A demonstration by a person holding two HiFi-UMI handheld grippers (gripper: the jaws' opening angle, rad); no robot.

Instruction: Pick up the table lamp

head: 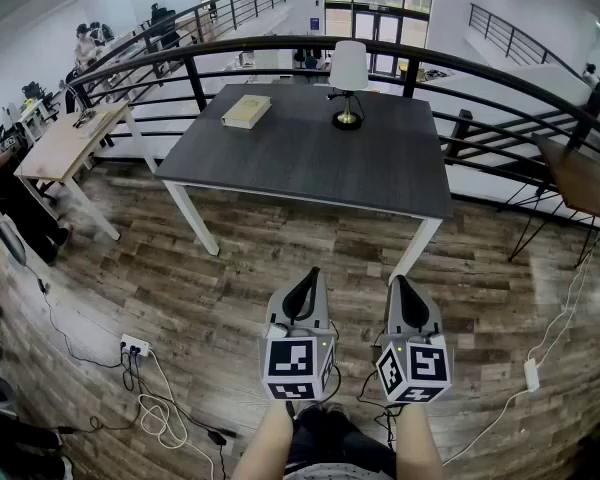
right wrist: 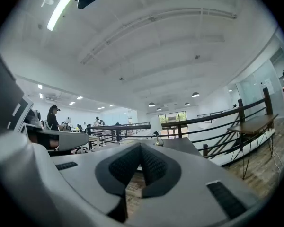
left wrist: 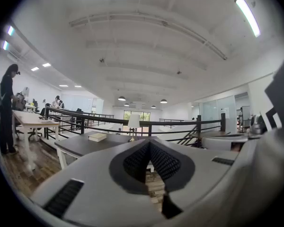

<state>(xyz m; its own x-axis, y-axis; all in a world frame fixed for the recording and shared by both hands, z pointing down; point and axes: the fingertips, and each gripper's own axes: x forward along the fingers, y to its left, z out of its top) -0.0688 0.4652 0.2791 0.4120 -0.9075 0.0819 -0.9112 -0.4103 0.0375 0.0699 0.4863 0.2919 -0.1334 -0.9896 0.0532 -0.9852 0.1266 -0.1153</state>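
The table lamp [head: 348,83], with a white shade on a brass stem and base, stands upright at the far edge of the dark grey table [head: 300,168]. Both grippers hang side by side over the wooden floor, well short of the table's near edge and pointing level toward it. My left gripper [head: 307,280] is shut with nothing in it, and so is my right gripper [head: 400,286]. The left gripper view shows the lamp [left wrist: 133,123] small above the shut left gripper [left wrist: 149,144]. In the right gripper view the lamp [right wrist: 157,138] is tiny beyond the shut right gripper [right wrist: 140,148].
A tan book [head: 246,111] lies on the table left of the lamp. A black railing [head: 280,48] curves behind the table. A light wooden desk [head: 70,143] stands at left, with people beyond. A power strip [head: 135,346] with cables lies on the floor.
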